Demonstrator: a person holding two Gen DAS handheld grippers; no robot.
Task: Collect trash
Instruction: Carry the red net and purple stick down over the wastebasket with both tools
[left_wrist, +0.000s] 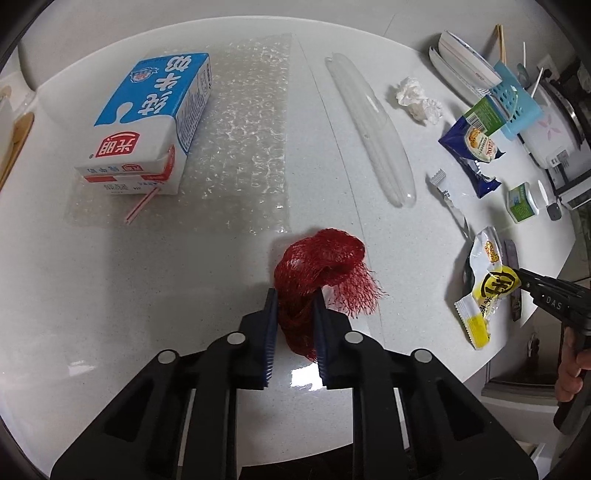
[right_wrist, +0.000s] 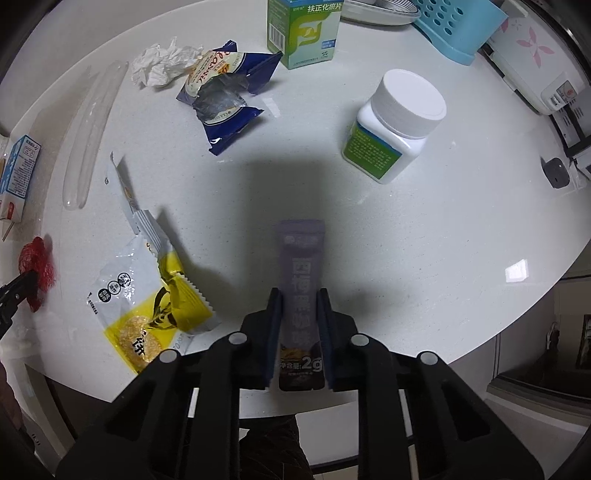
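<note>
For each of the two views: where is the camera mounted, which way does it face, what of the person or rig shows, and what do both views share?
Left wrist: sits on the left gripper, faces down at the white table; pads pinch the red mesh net; the right gripper and a hand show at right.
Right wrist: sits on the right gripper, faces down; pads pinch a grey sachet.
Shared: net, yellow wrapper, milk carton.
</note>
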